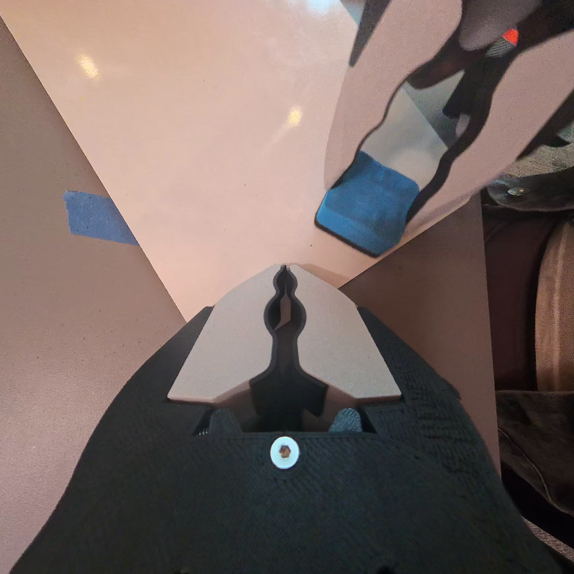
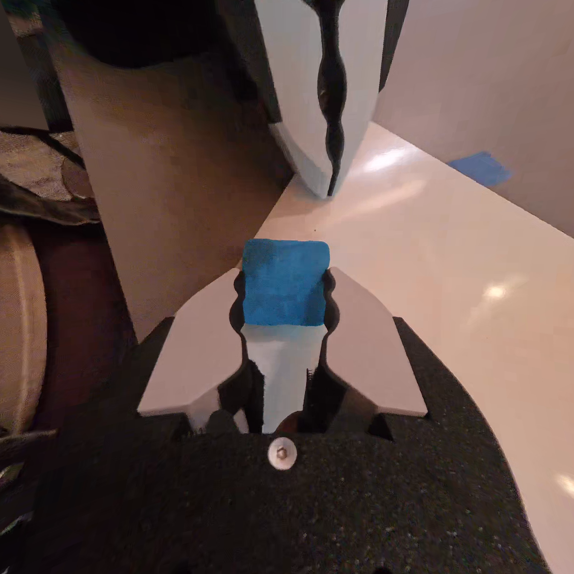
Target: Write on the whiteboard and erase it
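I keep the eraser (image 2: pixel 284 284) between the pads of the right gripper (image 2: pixel 284 298), which pinch it on both sides, so its blue felt face can lie flat on the whiteboard (image 1: pixel 202 139). It sits near the corner of the board, close to the edge, and in my judgement I am in the erasing step; I see no writing on the part of the board in view. The left gripper (image 1: pixel 283 267) has its jaws pressed together with nothing between them. Its tips point down at the board edge, probably to keep the sheet from sliding. A piece of blue tape (image 1: pixel 93 217) also fixes the board to the table (image 1: pixel 62 341). The right gripper leans steeply toward the surface
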### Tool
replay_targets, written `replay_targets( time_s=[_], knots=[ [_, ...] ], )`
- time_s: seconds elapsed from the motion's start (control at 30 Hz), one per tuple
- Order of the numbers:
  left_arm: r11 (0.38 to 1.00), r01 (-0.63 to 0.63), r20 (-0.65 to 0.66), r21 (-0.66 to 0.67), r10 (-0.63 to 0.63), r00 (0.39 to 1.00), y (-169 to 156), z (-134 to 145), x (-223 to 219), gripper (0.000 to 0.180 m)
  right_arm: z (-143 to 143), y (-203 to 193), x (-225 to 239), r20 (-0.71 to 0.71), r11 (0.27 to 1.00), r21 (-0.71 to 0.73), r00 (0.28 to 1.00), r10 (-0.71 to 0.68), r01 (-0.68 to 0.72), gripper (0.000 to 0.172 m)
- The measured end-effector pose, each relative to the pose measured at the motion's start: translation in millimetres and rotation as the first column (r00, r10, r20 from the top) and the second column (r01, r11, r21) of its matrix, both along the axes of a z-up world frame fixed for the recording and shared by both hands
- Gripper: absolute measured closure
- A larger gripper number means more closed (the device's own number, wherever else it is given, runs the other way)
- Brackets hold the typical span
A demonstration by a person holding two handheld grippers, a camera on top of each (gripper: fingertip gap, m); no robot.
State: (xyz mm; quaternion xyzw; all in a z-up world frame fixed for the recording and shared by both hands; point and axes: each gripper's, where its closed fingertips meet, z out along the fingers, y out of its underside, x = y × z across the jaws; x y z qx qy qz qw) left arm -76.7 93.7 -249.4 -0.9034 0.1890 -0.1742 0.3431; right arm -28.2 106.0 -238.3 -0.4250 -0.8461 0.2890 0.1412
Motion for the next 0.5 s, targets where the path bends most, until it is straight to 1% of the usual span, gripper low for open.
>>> replay_targets(
  time_s=[0.03,0.1,0.13,0.17,0.2,0.23,0.3,0.33,0.37,0.4,0.43,0.47,0.5],
  knots=[
    [1.0,0.002,-0.003,-0.002,-0.002,1.0,0,0,0,0.179,0,11,1,0.022,1.0,-0.016,1.0,-0.013,0.013,0.122],
    [1.0,0.003,-0.008,-0.001,-0.003,1.0,-1,0,0,0.178,-1,70,-11,0.023,0.984,0.052,0.985,-0.17,0.169,0.122],
    [1.0,0.002,-0.009,-0.001,-0.002,1.0,-1,0,0,0.179,-2,95,-18,0.029,0.967,0.047,0.968,-0.25,0.249,0.122],
    [1.0,0.003,-0.01,-0.002,-0.003,1.0,-1,0,0,0.178,-2,110,-25,0.032,0.951,0.028,0.951,-0.309,0.308,0.122],
    [1.0,0.004,-0.008,-0.003,-0.004,1.0,-1,0,0,0.178,-2,113,-31,0.027,0.946,0.03,0.945,-0.325,0.324,0.122],
    [1.0,0.004,-0.005,-0.004,-0.004,1.0,-1,0,0,0.179,-2,103,-36,0.014,0.951,0.053,0.952,-0.307,0.305,0.122],
    [1.0,0.002,-0.002,-0.004,-0.002,1.0,-1,0,0,0.179,-1,46,-41,-0.001,0.986,0.007,0.986,-0.164,0.164,0.122],
    [1.0,0.003,-0.003,-0.003,-0.003,1.0,-1,0,0,0.178,-1,17,-38,-0.015,0.997,0.001,0.996,-0.083,0.083,0.122],
    [1.0,0.003,-0.004,-0.003,-0.003,1.0,-1,0,0,0.179,-1,-4,-33,-0.012,1.0,0.014,1.0,-0.014,0.014,0.122],
    [1.0,0.004,-0.005,-0.002,-0.004,1.0,-1,0,0,0.179,0,-8,-29,-0.003,0.999,0.037,1.0,0.016,-0.016,0.122],
    [1.0,0.006,-0.008,-0.003,-0.006,1.0,-1,0,0,0.18,0,-3,-27,0.02,1.0,0.012,1.0,0.018,-0.018,0.122],
    [1.0,0.008,-0.012,-0.003,-0.008,1.0,-2,0,0,0.179,0,12,-30,0.035,1.0,-0.013,0.999,-0.022,0.022,0.122],
    [1.0,0.007,-0.015,-0.002,-0.007,1.0,-2,0,0,0.179,-1,39,-37,0.028,0.995,0.015,0.994,-0.104,0.104,0.122]
  ],
)
